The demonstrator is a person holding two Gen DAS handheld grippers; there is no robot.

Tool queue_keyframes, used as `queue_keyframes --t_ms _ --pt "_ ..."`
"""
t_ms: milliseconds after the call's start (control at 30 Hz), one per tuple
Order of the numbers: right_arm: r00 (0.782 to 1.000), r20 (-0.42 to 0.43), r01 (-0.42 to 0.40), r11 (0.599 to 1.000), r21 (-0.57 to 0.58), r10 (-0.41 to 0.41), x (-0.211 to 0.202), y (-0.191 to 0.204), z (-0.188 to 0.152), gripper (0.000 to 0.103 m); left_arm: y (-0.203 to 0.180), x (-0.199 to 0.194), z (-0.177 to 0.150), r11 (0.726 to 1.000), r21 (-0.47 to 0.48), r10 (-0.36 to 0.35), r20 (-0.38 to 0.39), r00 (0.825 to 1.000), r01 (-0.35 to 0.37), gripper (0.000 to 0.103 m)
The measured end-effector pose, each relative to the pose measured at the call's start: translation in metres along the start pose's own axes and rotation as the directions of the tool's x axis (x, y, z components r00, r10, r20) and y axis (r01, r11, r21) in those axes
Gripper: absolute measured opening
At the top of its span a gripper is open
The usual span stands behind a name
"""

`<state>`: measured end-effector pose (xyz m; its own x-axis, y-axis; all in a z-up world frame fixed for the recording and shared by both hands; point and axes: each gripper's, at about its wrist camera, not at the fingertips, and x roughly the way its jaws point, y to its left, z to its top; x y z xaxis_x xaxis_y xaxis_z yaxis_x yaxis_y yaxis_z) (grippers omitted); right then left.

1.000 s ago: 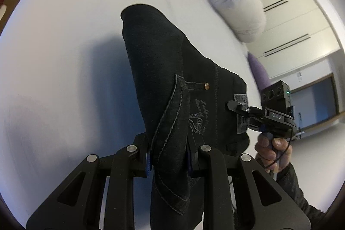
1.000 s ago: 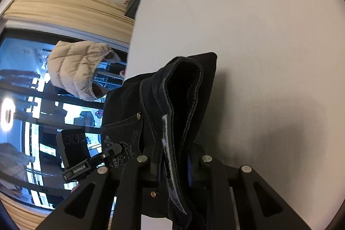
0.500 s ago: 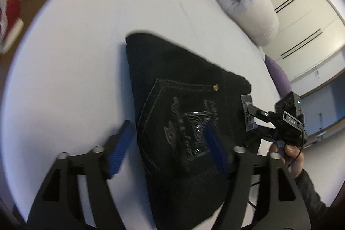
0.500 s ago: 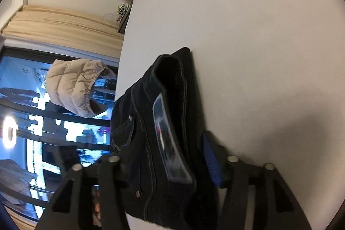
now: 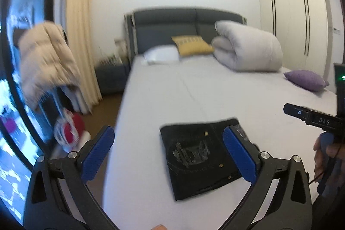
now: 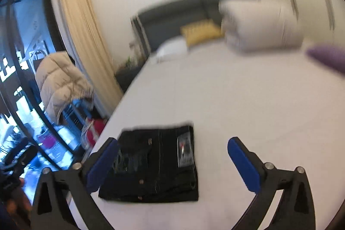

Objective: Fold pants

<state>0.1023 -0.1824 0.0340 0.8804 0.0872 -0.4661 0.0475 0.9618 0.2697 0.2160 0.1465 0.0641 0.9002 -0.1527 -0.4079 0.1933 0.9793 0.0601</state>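
Note:
The black jeans [image 5: 200, 154] lie folded in a flat rectangle on the white bed [image 5: 194, 96], near its front left corner, back pocket and label up. They also show in the right wrist view [image 6: 155, 165]. My left gripper [image 5: 170, 156] is open and empty, raised above and behind the jeans. My right gripper [image 6: 172, 165] is open and empty, also raised clear of the jeans. The right gripper's body [image 5: 312, 120] shows at the right edge of the left wrist view.
A rolled white duvet [image 5: 248, 51], a yellow cushion [image 5: 192, 44], a white pillow [image 5: 161, 54] and a purple cushion [image 5: 306, 80] lie at the bed's far end. A beige puffer jacket [image 5: 45, 61] hangs left by the window. Red items [image 5: 71, 130] lie on the floor.
Both grippers let go of the jeans, opened wide and pulled up and back. The jeans now lie flat and folded on the bed. Both views tilted up to show the room.

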Motion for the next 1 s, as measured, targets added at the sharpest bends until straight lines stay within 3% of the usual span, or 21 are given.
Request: queue_keyframes --t_ms 67,167,267,333,400,633,1000 --pt "0.998 0.068 0.009 0.999 -0.035 -0.007 -0.022 0.014 0.008 0.103 -0.007 -0.026 0.008 1.000 0.011 0.014 0.034 0.999 -0.014 0.103" --pt "0.988 0.149 0.038 0.997 -0.073 -0.027 -0.055 0.028 0.014 0.103 -0.012 -0.049 0.017 0.999 -0.007 0.033 0.011 0.999 -0.033 0.103" --pt "0.973 0.226 0.068 0.992 -0.109 -0.042 -0.086 0.041 0.018 0.103 -0.017 -0.070 0.016 0.988 -0.012 0.152 -0.010 0.988 -0.152 0.103" --pt "0.967 0.251 0.079 0.990 -0.118 -0.047 -0.103 0.047 0.021 0.103 -0.017 -0.077 0.016 0.979 -0.022 0.199 -0.054 0.978 -0.201 0.103" --pt "0.966 0.257 0.073 0.991 -0.116 -0.041 -0.115 0.050 0.024 0.103 -0.016 -0.074 0.014 0.981 -0.041 0.184 -0.137 0.973 -0.191 0.103" --pt "0.981 0.155 0.135 0.982 -0.133 -0.114 -0.116 0.062 0.016 0.103 -0.027 -0.054 -0.012 0.978 -0.077 0.164 -0.290 0.943 -0.194 0.103" --pt "0.989 -0.046 0.133 0.979 -0.158 -0.141 -0.093 0.072 -0.015 0.103 -0.049 0.006 -0.044 0.987 -0.055 0.124 -0.348 0.929 -0.152 0.103"
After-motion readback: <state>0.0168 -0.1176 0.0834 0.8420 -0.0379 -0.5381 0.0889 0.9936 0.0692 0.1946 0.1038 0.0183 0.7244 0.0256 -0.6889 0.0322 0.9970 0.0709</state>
